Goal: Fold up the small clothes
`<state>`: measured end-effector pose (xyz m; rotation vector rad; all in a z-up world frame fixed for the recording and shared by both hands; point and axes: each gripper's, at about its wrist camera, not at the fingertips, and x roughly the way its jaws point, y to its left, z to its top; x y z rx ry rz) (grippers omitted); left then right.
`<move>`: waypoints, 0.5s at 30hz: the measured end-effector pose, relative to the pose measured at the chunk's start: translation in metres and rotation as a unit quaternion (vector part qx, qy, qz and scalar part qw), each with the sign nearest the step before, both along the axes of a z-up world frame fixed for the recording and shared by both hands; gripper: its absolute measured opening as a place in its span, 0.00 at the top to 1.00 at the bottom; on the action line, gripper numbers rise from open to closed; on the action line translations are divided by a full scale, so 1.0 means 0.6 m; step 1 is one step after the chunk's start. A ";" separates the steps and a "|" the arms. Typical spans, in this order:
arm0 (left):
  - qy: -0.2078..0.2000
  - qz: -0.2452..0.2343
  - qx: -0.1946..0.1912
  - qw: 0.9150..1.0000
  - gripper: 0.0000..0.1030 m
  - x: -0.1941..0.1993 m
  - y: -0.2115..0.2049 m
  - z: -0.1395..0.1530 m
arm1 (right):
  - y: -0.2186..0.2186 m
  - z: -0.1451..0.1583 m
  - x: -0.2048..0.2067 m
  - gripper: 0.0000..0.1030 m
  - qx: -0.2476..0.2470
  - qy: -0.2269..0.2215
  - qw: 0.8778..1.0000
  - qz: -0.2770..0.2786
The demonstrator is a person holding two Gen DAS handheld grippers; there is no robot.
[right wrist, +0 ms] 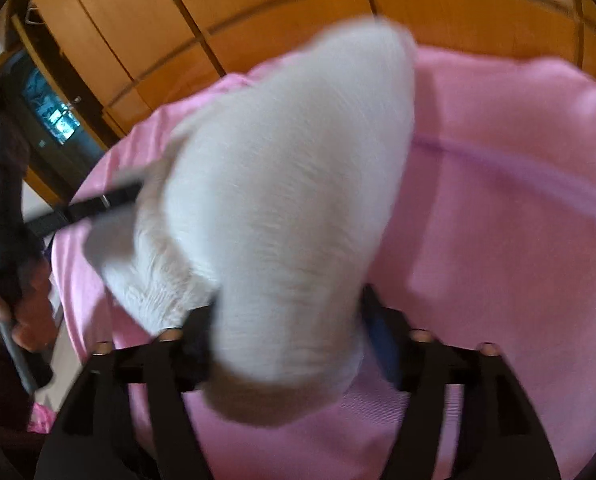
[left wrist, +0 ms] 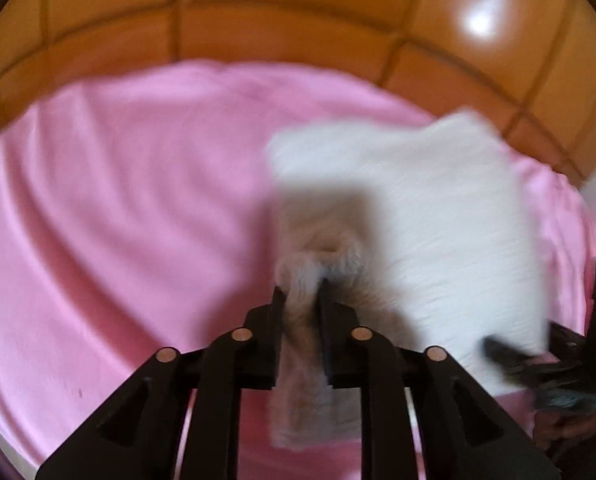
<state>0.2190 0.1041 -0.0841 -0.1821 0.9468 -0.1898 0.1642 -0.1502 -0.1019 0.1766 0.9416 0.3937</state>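
On the pink sheet (left wrist: 98, 208), right of centre in the left wrist view, sits a fluffy white garment (left wrist: 417, 200). Left gripper (left wrist: 302, 286) pinches its edge, narrow. Right gripper (right wrist: 286, 308) is wide, straddling a thick fold; can't tell if it's squeezing. Sheet's left side is bare.

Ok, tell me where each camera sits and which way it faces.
Left wrist view: rides the left gripper, angled down at the pink sheet; its fingers pinch an edge of the white fluffy garment.
Right wrist view: rides the right gripper, angled down; its fingers stand wide around the garment; a hand shows at left.
Shared: garment, sheet, wooden wardrobe, and each view shows the other gripper.
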 end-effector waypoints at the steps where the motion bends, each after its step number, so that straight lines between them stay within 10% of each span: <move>1: 0.004 0.014 -0.021 1.000 0.77 -0.003 0.014 -0.006 | 0.002 0.005 0.000 0.28 -0.001 0.001 1.000 0.003; 8: -0.044 0.015 -0.032 0.998 0.73 -0.022 0.009 0.023 | -0.032 0.114 0.051 0.16 0.011 -0.046 0.999 -0.023; 13: -0.062 0.009 -0.040 0.997 0.78 -0.029 0.010 0.026 | -0.011 0.097 0.168 0.16 0.007 0.002 0.999 -0.052; 14: -0.064 0.009 -0.041 0.997 0.82 -0.031 0.006 0.029 | -0.010 0.087 0.191 0.18 0.022 0.020 0.998 -0.056; 15: -0.071 0.006 -0.040 0.997 0.85 -0.031 0.006 0.033 | -0.012 0.088 0.200 0.45 0.025 0.024 0.998 -0.058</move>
